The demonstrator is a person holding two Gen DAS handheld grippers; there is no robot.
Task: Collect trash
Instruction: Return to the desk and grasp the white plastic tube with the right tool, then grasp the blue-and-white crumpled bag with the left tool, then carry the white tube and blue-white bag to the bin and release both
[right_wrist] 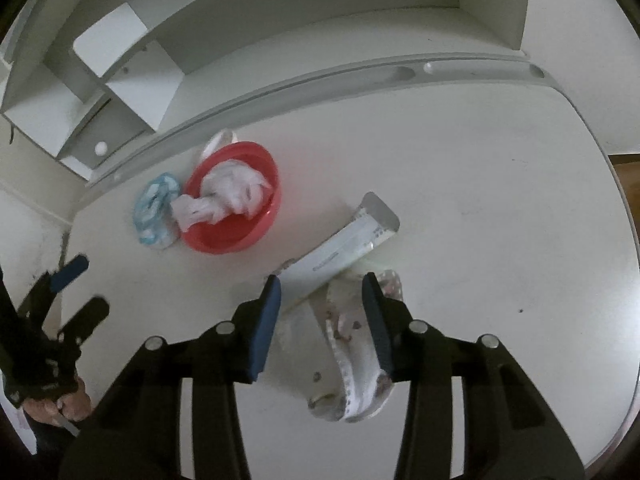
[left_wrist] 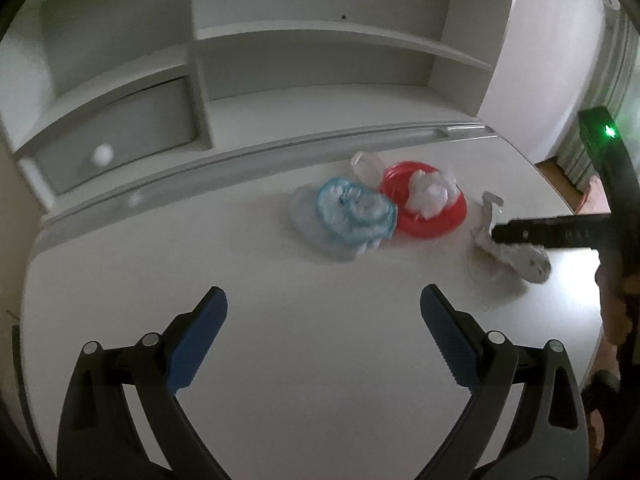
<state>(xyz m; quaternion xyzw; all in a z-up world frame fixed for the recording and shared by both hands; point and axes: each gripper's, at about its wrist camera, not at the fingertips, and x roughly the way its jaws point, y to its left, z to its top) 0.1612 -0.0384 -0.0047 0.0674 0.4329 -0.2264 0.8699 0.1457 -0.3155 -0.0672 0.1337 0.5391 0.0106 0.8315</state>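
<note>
my left gripper [left_wrist: 323, 334] hangs over bare white desk [left_wrist: 320, 360], fingers wide apart, nothing between them. my right gripper [right_wrist: 320, 300] is spread, straddling a crumpled white wrapper [right_wrist: 352, 360] lying on the desk; no contact visible. print on the wrapper is too blurred to read. red bowl [right_wrist: 224, 236] holds wadded tissue [right_wrist: 236, 192]; blue-white wrapper [right_wrist: 154, 208] touches its left side.

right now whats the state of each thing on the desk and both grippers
red bowl: upright on the desk, crumpled white plastic inside
white plastic: crumpled, spilling over the bowl's rim
blue wrapper: crumpled, on the desk beside the bowl
white wrapper: flattened, lying between the right fingers
left gripper: open, holding nothing, above bare desk
right gripper: open around the white wrapper, not closed
drawer: slightly open
</note>
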